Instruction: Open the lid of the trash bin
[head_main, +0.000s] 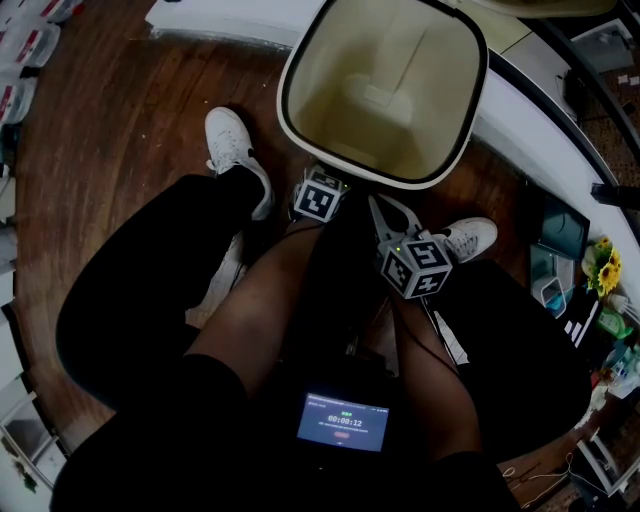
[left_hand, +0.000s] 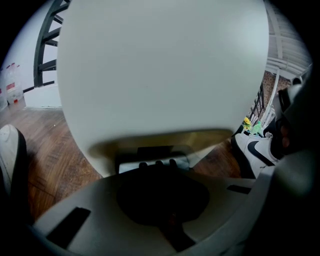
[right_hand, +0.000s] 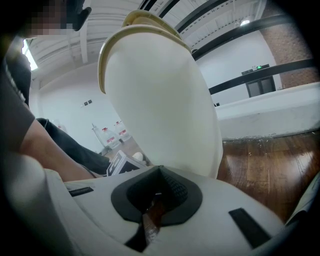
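**Lid's up, so the pedal press looks like the step in hand**

The cream plastic trash bin (head_main: 340, 50) stands open just past the person's knees, with a smooth rounded-square mouth, a dark rim, and its lid (head_main: 545, 6) tipped back at the far side. The left tool (left_hand: 159, 166) is closed on nothing, with its tip at the grey pedal (left_hand: 152, 161) at the bin's foot; I can't tell if they touch. The right tool (head_main: 380, 208) is closed and empty too, just beside the bin's near wall. My guess is the next move is steady pressure on that pedal. There's glossy wood floor (head_main: 120, 120) around the bin.
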